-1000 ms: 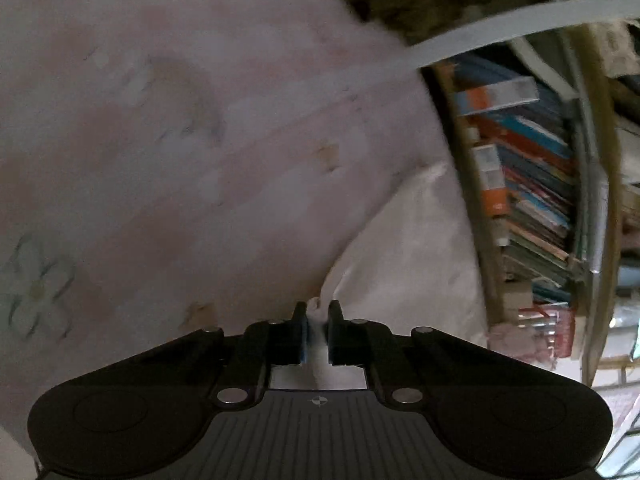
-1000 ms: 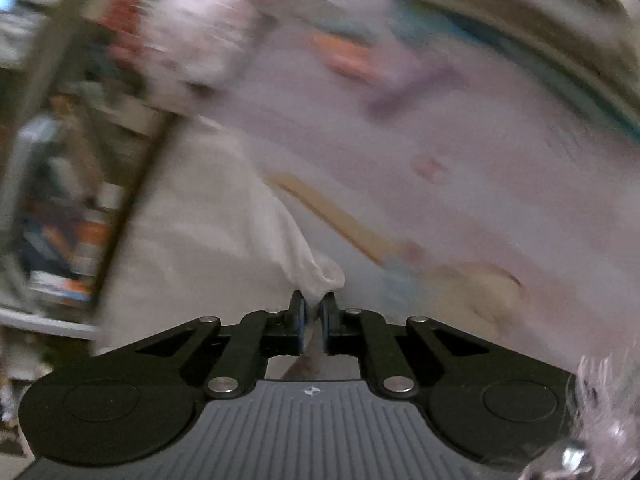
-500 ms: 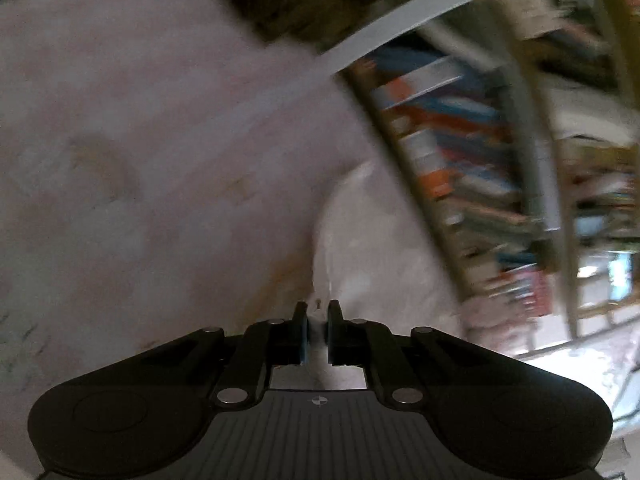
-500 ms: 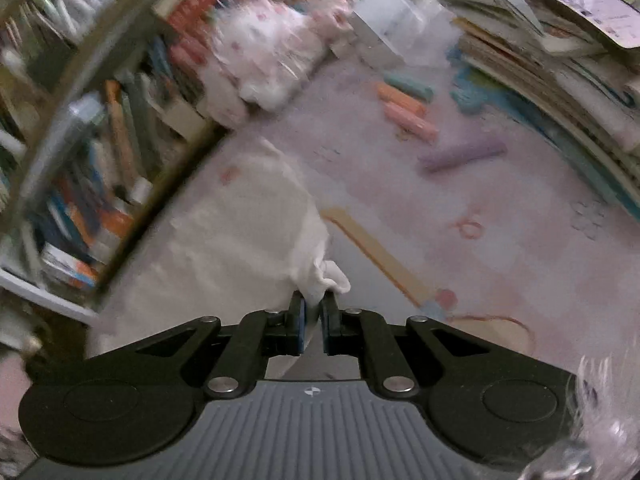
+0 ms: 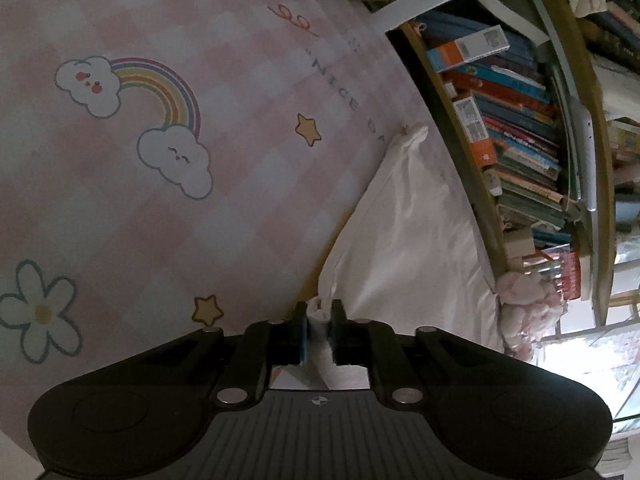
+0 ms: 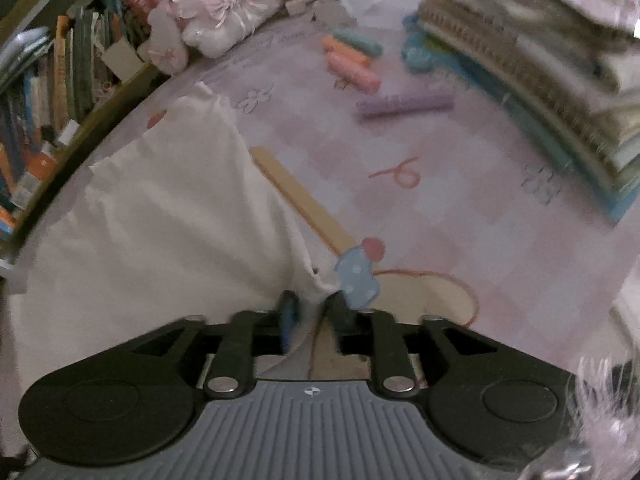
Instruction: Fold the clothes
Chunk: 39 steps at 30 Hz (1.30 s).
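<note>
White garment: lies on the pink counter, beside the bookshelf.
Left view: left tool still pinches a corner.
Right view: right tool has just parted, its corner released; fold laid.

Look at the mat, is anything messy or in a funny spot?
Yes: three chalk-like sticks and a purple stick lie loose on the pink mat, far from the white garment. Nothing looks spilled or torn.
</note>
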### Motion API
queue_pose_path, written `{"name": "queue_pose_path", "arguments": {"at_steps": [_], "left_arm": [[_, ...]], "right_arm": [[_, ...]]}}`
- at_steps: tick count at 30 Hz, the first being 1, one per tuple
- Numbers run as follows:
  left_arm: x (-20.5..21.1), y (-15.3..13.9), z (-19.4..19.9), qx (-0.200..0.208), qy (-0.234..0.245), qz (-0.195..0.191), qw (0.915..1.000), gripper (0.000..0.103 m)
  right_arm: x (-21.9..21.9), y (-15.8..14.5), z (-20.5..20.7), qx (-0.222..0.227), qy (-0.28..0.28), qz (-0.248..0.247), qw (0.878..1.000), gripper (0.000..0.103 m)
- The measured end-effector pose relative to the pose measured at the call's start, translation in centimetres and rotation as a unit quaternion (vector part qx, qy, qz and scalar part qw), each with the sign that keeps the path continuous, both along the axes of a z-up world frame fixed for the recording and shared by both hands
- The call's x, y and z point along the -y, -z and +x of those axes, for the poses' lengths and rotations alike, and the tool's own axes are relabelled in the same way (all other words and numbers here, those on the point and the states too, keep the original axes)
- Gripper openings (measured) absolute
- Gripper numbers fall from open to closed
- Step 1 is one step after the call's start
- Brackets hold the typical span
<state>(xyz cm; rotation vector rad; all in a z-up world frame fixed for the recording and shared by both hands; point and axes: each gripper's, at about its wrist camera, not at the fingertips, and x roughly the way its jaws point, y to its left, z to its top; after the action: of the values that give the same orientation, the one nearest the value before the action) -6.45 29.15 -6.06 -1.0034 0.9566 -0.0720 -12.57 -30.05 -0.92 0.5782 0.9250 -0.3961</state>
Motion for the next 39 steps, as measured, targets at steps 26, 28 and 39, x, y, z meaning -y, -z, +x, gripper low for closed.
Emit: {"name": "queue_pose_path", "arguments": {"at_steps": [26,28,39], "left_arm": [[0.2,0.1,-0.6,0.028,-0.028,-0.036,0.9986,0.032],[0.6,-0.2,-0.7,0.024,-0.037,-0.026,0.9987,0.032],[2.9,-2.3,0.2,0.003,-0.058,0.018,0.9981,0.062]], "right_arm": [[-14.3,-3.0,5.2,0.078,-0.287,-0.135,0.945,0.066],[-14.7,-3.0,5.8,0.081,-0.312,-0.134,0.937,0.066],[-12.8,-0.9,5.6,0.061,-0.353,-0.088,0.929,0.07]]}}
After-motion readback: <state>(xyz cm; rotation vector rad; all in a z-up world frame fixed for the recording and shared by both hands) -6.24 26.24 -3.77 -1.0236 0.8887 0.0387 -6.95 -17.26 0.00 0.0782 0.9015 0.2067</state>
